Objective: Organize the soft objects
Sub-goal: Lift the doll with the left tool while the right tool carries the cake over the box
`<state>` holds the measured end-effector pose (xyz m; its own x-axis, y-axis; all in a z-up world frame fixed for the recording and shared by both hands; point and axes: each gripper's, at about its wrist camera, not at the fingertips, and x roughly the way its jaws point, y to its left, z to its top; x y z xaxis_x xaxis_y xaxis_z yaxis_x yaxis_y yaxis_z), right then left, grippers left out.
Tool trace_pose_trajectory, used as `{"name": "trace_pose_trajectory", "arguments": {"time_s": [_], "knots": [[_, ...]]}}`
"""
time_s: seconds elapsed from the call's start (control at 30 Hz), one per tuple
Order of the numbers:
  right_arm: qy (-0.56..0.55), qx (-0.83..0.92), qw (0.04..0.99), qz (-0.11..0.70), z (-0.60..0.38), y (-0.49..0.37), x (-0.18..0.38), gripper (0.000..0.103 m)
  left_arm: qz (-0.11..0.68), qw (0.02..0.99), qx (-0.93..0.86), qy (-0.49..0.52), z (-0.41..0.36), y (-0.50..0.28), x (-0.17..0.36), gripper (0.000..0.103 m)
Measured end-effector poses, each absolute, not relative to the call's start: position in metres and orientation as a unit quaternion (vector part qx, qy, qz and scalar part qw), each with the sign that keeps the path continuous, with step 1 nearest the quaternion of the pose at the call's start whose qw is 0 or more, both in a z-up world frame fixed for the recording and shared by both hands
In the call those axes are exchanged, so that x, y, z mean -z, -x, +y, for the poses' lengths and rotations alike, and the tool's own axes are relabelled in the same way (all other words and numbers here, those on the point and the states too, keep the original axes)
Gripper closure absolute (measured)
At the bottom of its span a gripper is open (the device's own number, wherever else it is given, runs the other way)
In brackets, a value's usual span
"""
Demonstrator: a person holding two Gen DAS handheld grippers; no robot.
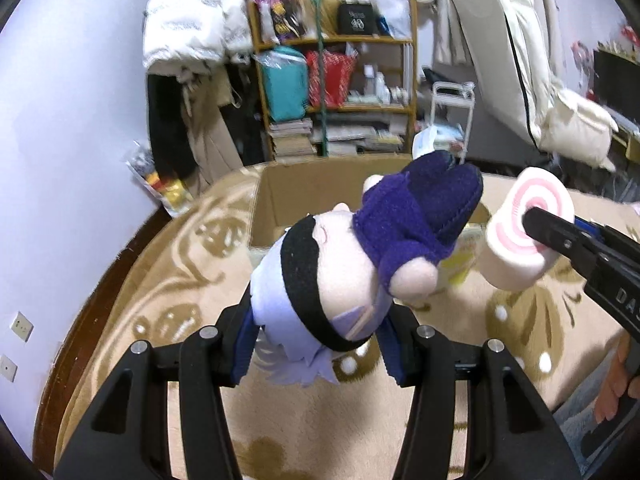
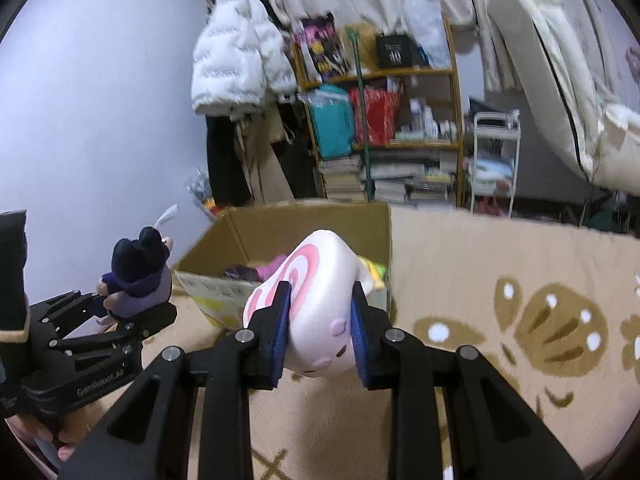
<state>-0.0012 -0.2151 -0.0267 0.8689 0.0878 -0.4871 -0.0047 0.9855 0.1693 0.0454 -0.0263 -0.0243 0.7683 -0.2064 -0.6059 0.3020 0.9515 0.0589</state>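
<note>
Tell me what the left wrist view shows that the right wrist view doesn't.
Only left wrist: the doll's eye band, and the wall outlets. Only right wrist: toys already inside the cardboard box, and the swirl plush's face. Both: each hand-held gripper, left and right, shut on its plush, plus the shelf.

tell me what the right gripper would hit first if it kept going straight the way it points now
Probably the open cardboard box on the carpet. The right gripper, shut on the pink swirl plush, points toward the box's opening, where other soft toys already lie. Depth is hard to judge through the fisheye.
</note>
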Motion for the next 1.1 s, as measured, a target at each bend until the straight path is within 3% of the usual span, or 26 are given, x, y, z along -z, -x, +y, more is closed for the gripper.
{"name": "trace_pose_trajectory", "arguments": {"time_s": [0.5,1.1], "knots": [[-0.052,-0.022,0.98,0.188,-0.205,0.005,-0.01,0.074,0.209,0.971,0.103,-0.051,-0.009,-0.02,-0.015,0.052],[-0.007,-0.037,0.984,0.174,-0.192,-0.038,-0.015,0.073,0.198,0.972,0.121,-0.043,-0.019,-0.046,-0.025,0.051]]}}
